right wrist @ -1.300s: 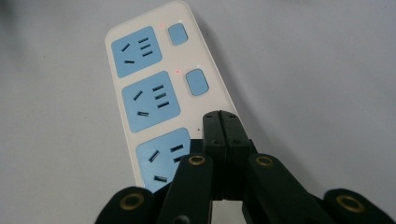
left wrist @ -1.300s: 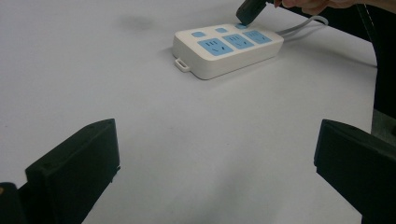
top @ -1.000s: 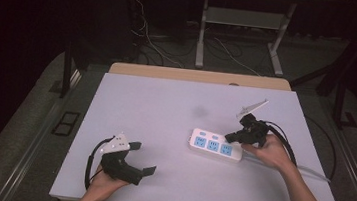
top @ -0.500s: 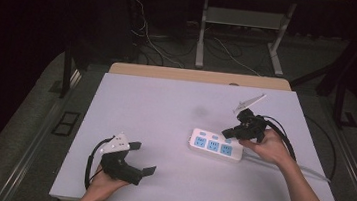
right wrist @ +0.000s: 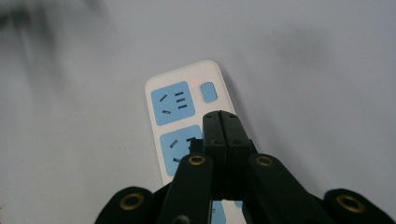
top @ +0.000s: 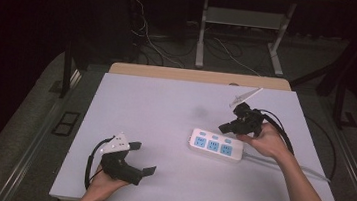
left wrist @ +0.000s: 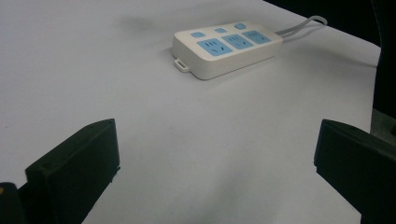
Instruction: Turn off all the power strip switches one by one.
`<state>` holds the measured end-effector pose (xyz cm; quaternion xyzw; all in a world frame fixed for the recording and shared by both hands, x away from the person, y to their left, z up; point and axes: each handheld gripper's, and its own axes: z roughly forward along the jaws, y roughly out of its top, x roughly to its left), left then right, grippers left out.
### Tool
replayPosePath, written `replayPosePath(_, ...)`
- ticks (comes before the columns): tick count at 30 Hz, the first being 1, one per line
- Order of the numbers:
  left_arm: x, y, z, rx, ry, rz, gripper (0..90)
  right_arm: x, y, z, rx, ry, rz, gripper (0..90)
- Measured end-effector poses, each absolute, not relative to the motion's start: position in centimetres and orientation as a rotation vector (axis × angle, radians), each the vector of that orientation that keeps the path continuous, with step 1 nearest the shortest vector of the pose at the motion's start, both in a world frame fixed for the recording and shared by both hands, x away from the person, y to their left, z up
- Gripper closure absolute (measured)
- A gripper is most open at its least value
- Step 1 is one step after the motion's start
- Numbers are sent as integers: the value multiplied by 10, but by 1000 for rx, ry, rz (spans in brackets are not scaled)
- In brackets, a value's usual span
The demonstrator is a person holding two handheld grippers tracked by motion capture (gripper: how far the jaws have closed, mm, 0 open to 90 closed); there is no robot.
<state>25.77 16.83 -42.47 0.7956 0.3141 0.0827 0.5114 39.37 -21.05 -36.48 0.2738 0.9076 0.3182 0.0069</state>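
1. A pale surface (top: 165, 109) stands in a dark room.
2. A white power strip (top: 216, 145) lies right of centre.
3. The right tool (top: 225, 127), jaws pressed together and empty, hovers seemingly just above it.
4. The left tool (top: 141, 158) rests wide open, empty, well apart.

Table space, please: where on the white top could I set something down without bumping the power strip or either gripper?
Bare: the far-left stretch of the table beyond the left gripper, and the near middle below the power strip. Crowded: the right side, around the right gripper and the strip's cable.
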Motion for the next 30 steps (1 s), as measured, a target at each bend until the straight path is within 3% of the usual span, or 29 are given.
replayPosePath(30,258,168,-425,1917,751,197,0,412,-201,-385,860,2884,959,900)
